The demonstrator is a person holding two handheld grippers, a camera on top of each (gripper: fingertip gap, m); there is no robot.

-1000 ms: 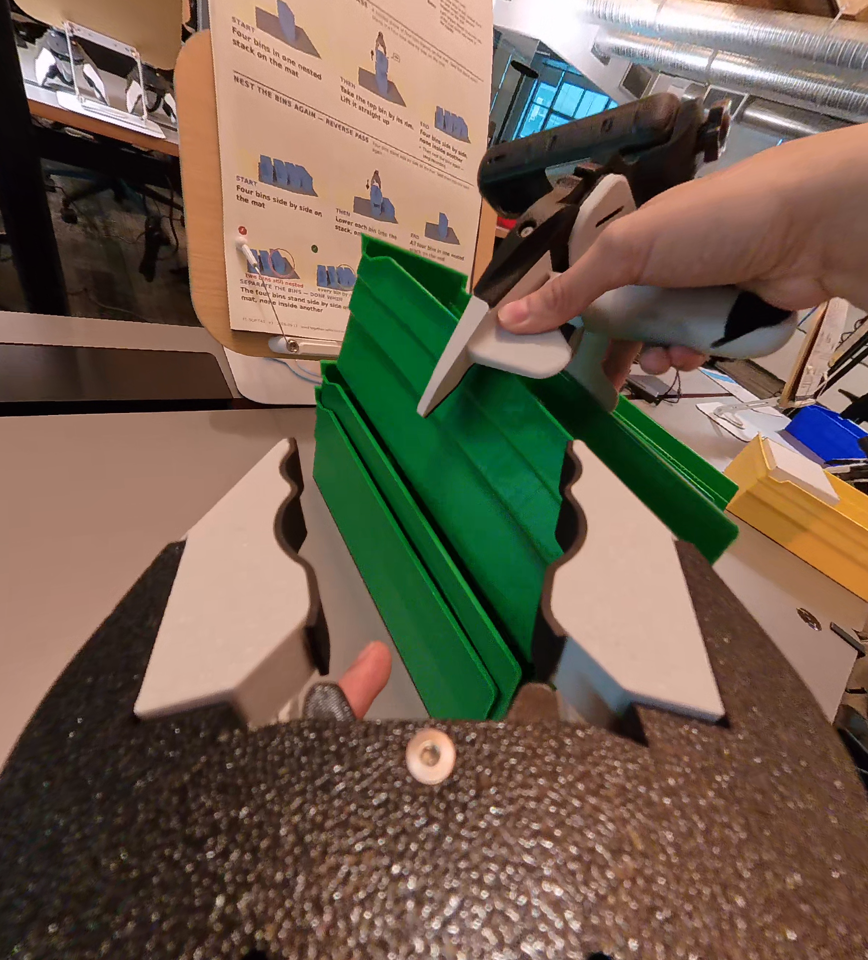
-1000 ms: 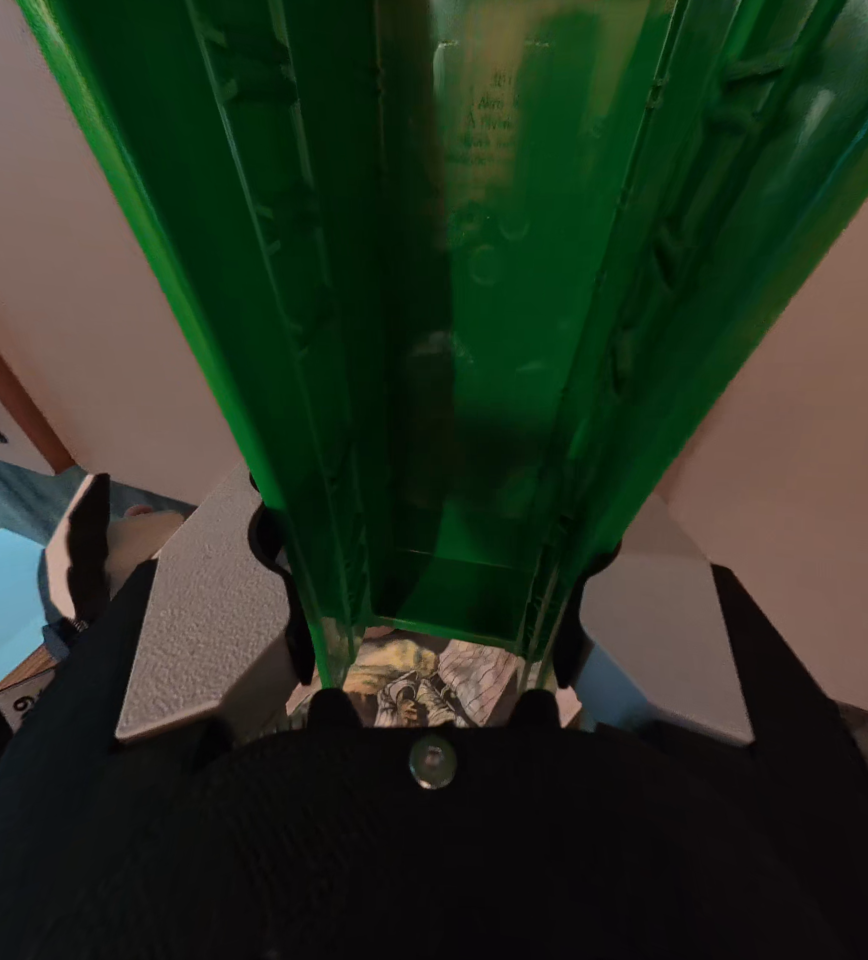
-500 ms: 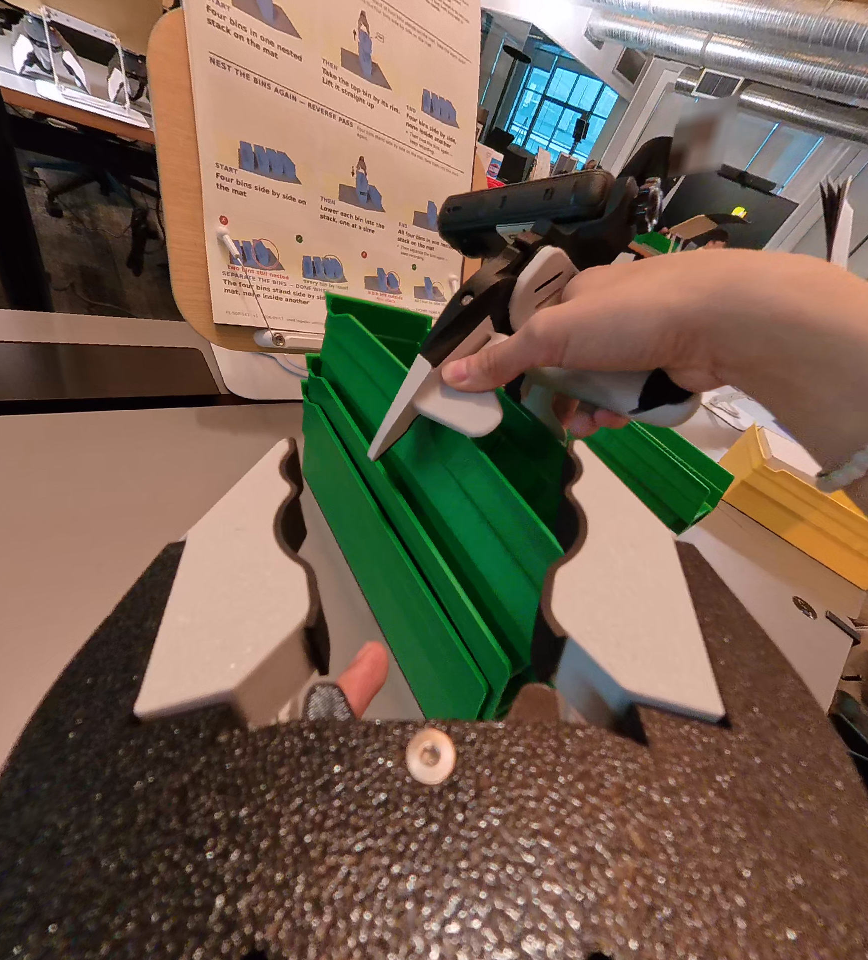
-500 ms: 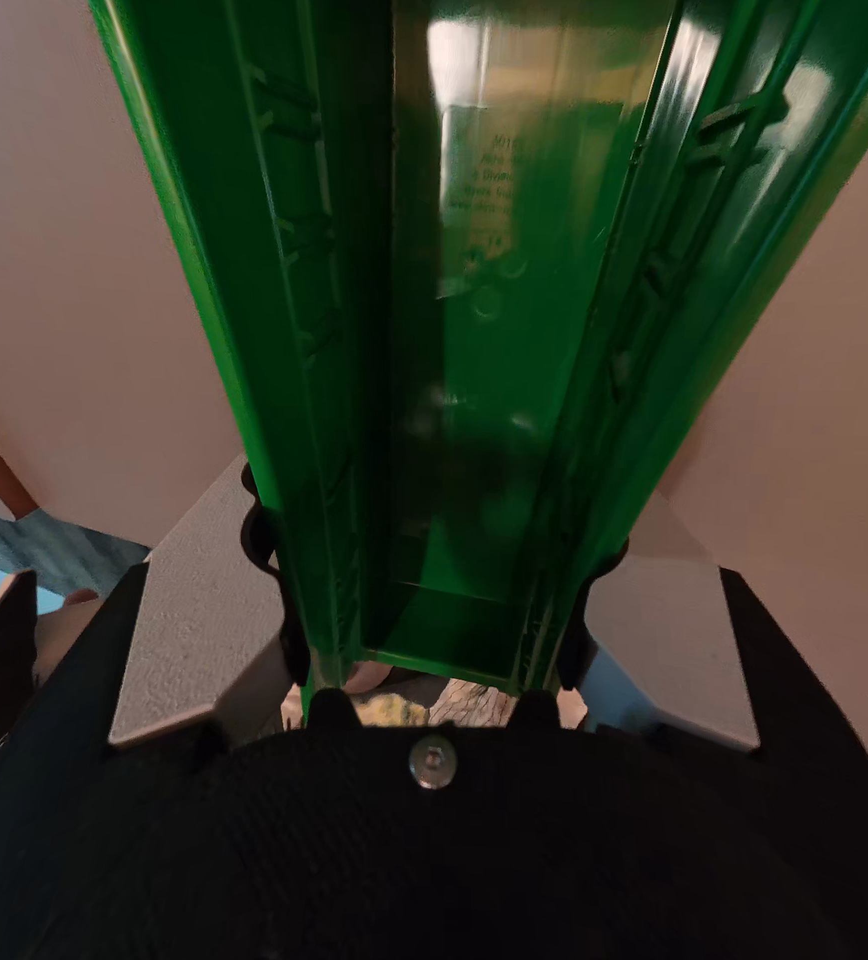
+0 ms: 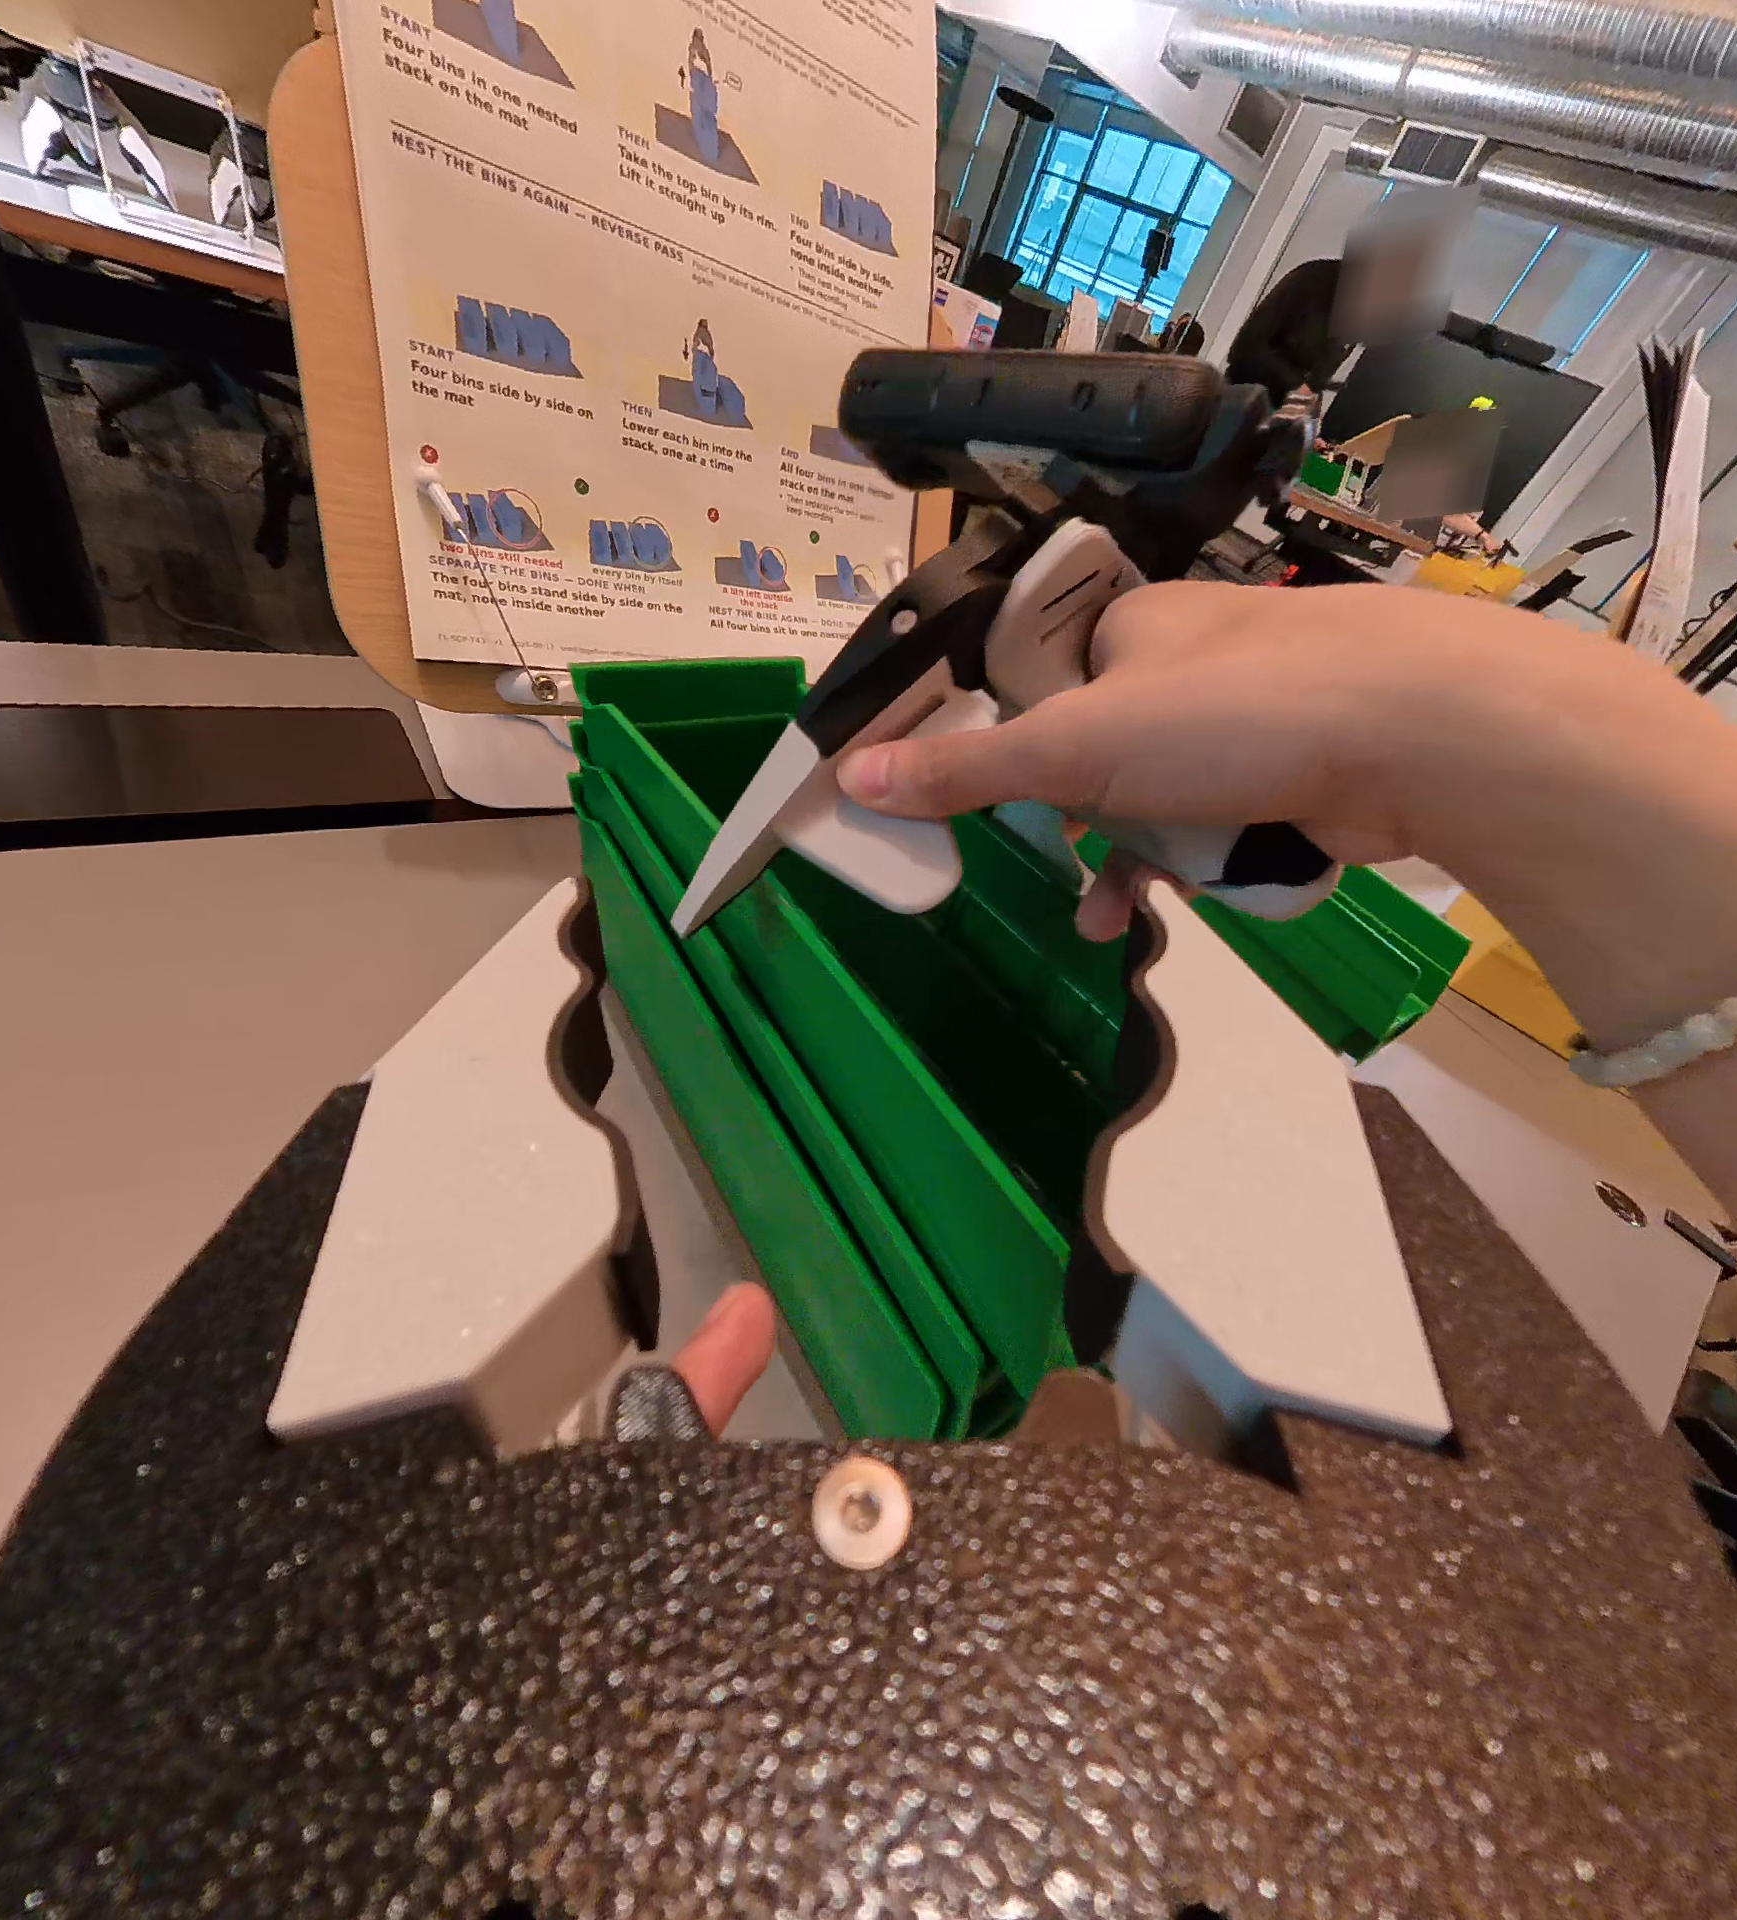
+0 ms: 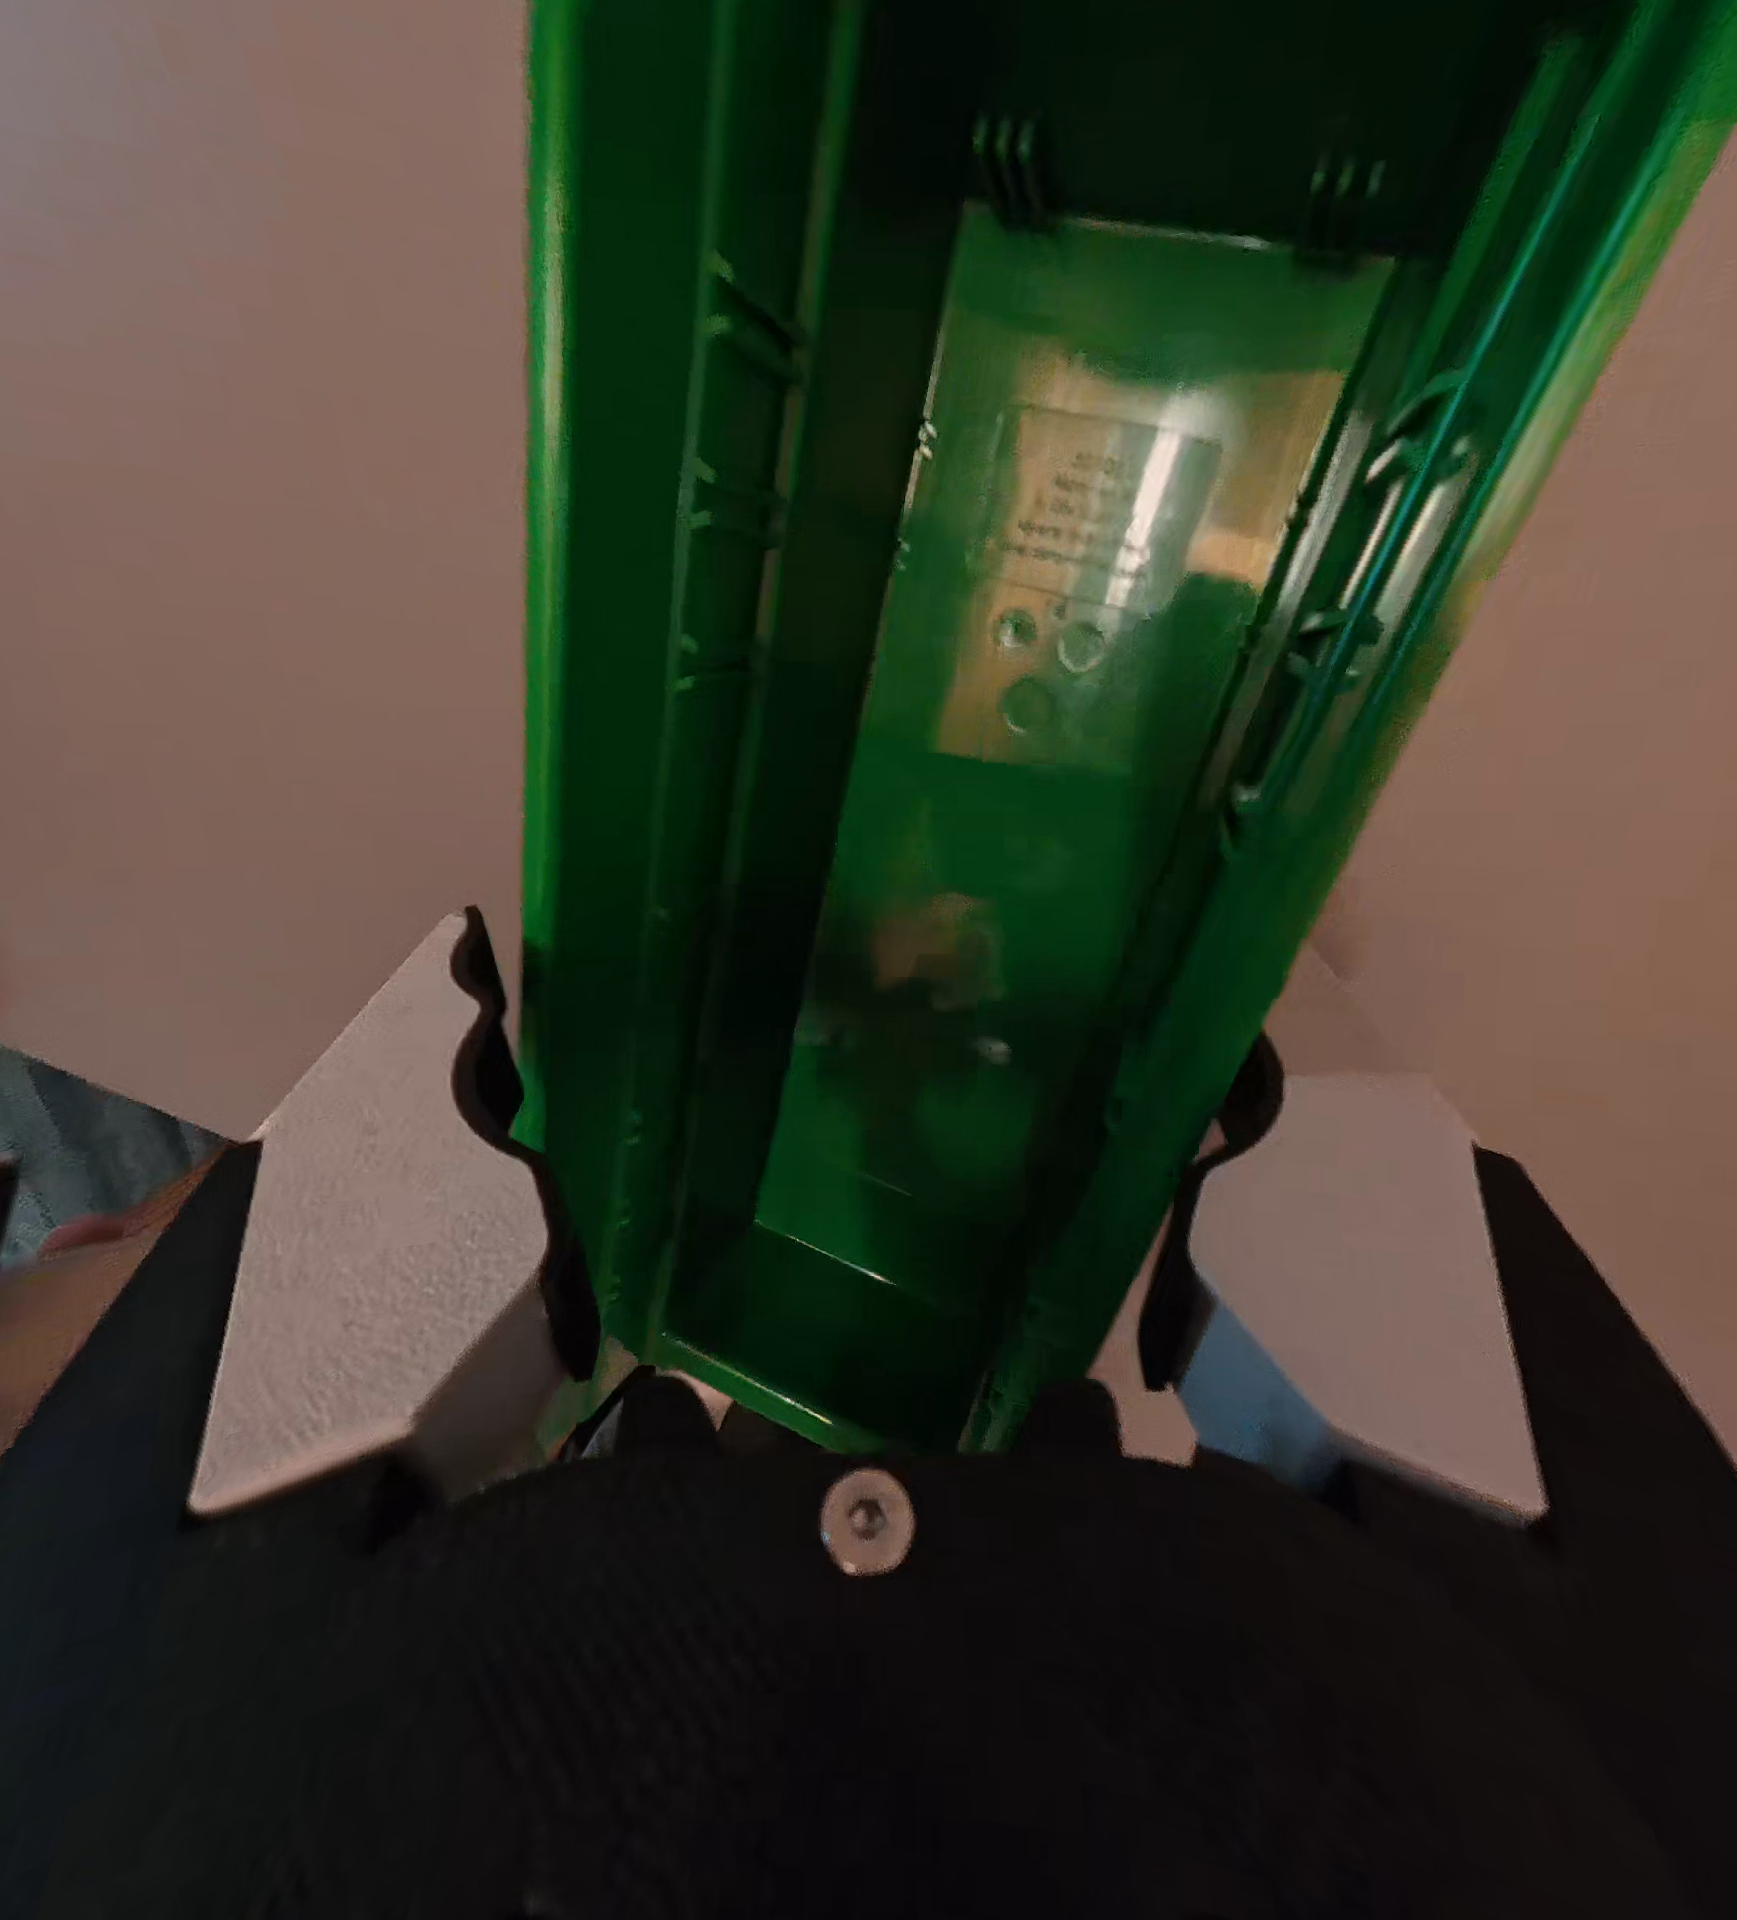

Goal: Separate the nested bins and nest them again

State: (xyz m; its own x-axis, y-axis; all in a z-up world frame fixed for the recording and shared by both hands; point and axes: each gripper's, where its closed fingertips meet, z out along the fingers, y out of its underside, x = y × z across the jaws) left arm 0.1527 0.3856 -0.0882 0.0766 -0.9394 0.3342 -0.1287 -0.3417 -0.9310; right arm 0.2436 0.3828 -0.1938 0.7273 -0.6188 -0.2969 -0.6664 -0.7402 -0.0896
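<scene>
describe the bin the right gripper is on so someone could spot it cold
Start at the poster board behind the pale table; in front of it stands a stack of nested green bins. The one you want is the innermost bin, held by the right gripper. Unlike its neighbours, its interior is open.

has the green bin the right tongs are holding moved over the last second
Yes. In the left wrist view, the green bin has tipped from steeply raised to lower and flatter, its far end dropping down the instruction poster behind it, the right tongs with it.
</scene>
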